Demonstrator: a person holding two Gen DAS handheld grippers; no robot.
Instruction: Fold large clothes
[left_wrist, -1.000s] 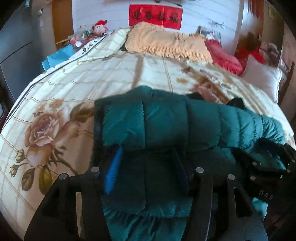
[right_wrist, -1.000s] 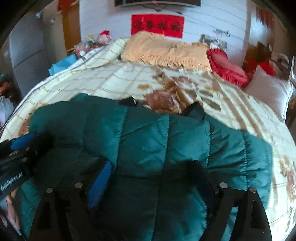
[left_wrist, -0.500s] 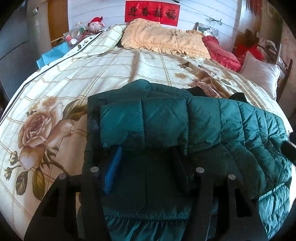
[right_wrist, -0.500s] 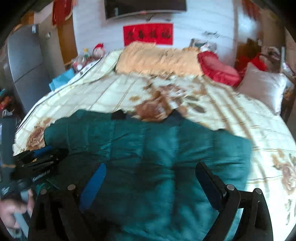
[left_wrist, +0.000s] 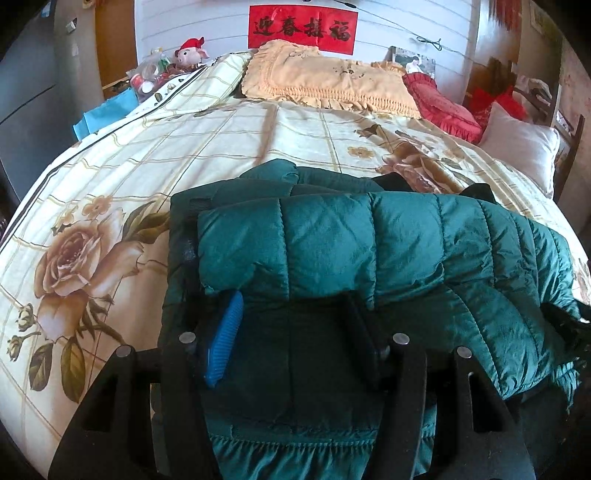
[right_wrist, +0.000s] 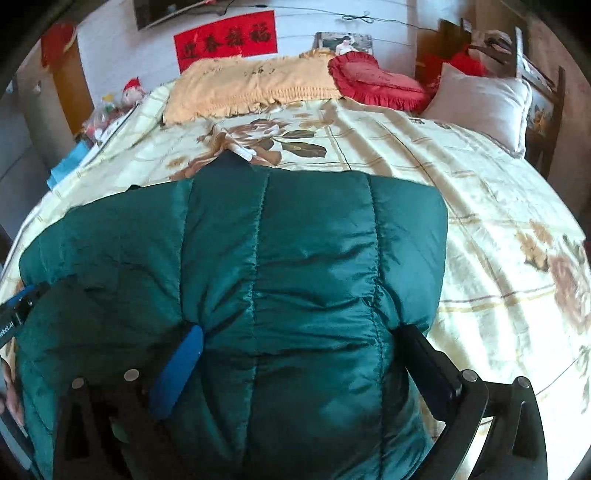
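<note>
A dark green quilted down jacket (left_wrist: 332, 251) lies folded on the near part of the bed; it also fills the right wrist view (right_wrist: 280, 280). My left gripper (left_wrist: 291, 328) is open, its fingers spread over the jacket's near left part, with a folded sleeve lying across just beyond the tips. My right gripper (right_wrist: 299, 354) is open wide, its fingers straddling the jacket's near right part. The left gripper's body (right_wrist: 14, 314) shows at the left edge of the right wrist view. Part of the right gripper (left_wrist: 569, 328) shows at the right edge of the left wrist view.
The bed has a cream floral quilt (left_wrist: 155, 155). At its head lie a yellow fringed pillow (left_wrist: 325, 81), a red cushion (right_wrist: 373, 81) and a white pillow (right_wrist: 480, 99). Toys and clutter (left_wrist: 166, 66) sit at the far left. A grey cabinet (left_wrist: 26, 92) stands left.
The right gripper swung up off the jacket and came back down over its right part, further right than before. The left gripper stayed over the left part, open throughout.
</note>
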